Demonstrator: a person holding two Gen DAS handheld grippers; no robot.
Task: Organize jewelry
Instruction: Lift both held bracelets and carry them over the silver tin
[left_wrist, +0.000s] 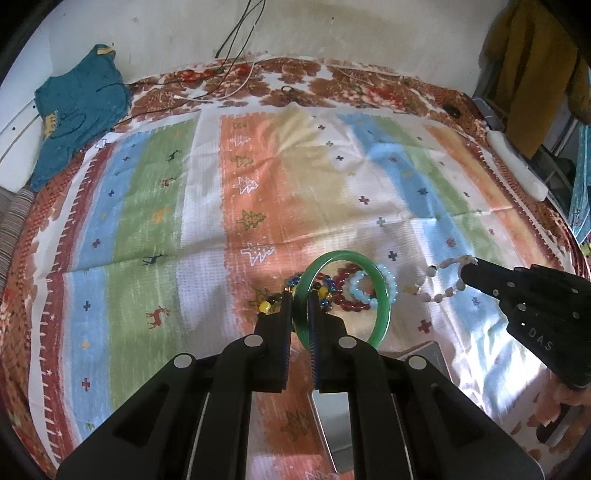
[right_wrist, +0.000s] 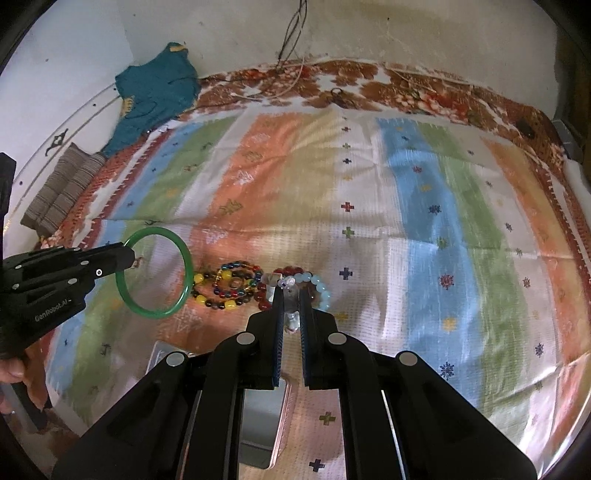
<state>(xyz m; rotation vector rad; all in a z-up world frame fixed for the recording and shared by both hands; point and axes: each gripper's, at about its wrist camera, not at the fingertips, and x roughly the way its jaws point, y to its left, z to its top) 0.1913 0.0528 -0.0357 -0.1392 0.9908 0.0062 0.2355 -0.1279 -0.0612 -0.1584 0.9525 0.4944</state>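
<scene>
Left wrist view, L to R: left gripper (left_wrist: 300, 295) at bottom center pinches green bangle (left_wrist: 384, 295), held upright above striped cloth (left_wrist: 155, 206). Behind it lie red bead bracelet (left_wrist: 341, 286) & pale blue bracelet (left_wrist: 369, 291). Center right, right gripper (left_wrist: 466, 271) pinches pinkish bead bracelet (left_wrist: 434, 273), lifted off cloth.

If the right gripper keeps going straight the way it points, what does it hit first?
Probably the pale blue bracelet lying just past the right gripper, which already holds a pinkish bead bracelet. Depth is unclear.
</scene>
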